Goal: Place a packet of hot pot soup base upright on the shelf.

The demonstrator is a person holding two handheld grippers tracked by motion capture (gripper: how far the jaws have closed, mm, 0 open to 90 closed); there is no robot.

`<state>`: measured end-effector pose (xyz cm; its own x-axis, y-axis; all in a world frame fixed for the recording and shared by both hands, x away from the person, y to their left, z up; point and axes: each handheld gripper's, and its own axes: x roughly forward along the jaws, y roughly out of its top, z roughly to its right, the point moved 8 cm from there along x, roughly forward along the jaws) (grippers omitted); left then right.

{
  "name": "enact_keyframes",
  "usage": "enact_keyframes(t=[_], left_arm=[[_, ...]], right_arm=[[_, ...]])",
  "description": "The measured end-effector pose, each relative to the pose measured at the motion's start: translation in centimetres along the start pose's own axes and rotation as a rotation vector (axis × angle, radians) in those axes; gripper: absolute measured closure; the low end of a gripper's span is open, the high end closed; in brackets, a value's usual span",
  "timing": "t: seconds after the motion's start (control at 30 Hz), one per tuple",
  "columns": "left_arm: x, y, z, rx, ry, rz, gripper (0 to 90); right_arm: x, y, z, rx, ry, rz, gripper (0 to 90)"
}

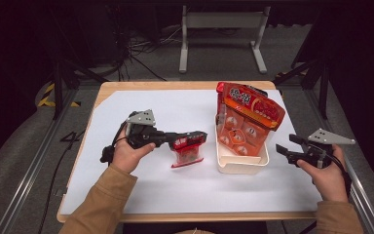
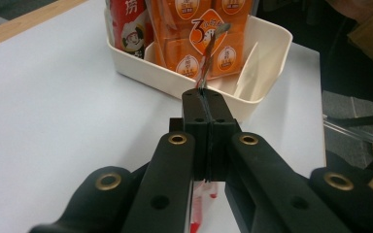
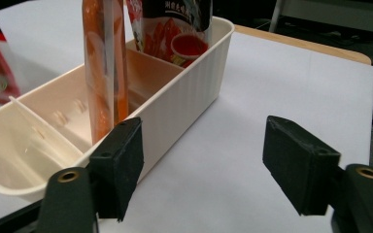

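Left gripper [image 1: 195, 137] is held level over the table's [image 1: 141, 195] middle, jaws clamped on a small red packet [image 1: 187, 153] hanging beside the cream bin [image 1: 241, 165]. Right gripper [image 1: 283, 152] sits at the right edge, jaws wide apart. Packet's print is too blurry to read.

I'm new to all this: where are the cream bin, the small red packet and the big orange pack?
cream bin [image 1: 241, 167], high view, near wall.
small red packet [image 1: 187, 155], high view, clear front.
big orange pack [image 1: 251, 114], high view, printed face.
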<state>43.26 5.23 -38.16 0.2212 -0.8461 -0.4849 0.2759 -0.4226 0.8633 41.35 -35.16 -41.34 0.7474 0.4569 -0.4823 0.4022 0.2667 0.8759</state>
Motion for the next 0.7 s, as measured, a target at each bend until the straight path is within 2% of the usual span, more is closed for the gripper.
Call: enact_keyframes(t=[0.1,0.37,0.47,0.7], left_arm=[[-0.7,0.3,0.0,0.018,0.019,0.008,90.0],[-2.1,1.4,0.5,0.04,0.002,0.029,90.0],[-2.7,2.1,1.0,0.047,-0.017,0.046,90.0],[-3.3,3.5,1.7,0.087,-0.008,0.039,90.0]], right_arm=[[0.0,-0.2,0.2,-0.016,-0.008,-0.021,36.5],[0.3,-0.4,0.3,-0.008,-0.014,-0.027,35.9],[0.3,-0.5,0.4,-0.007,-0.018,-0.028,35.8],[0.6,-0.7,0.5,-0.009,-0.02,-0.035,35.6]])
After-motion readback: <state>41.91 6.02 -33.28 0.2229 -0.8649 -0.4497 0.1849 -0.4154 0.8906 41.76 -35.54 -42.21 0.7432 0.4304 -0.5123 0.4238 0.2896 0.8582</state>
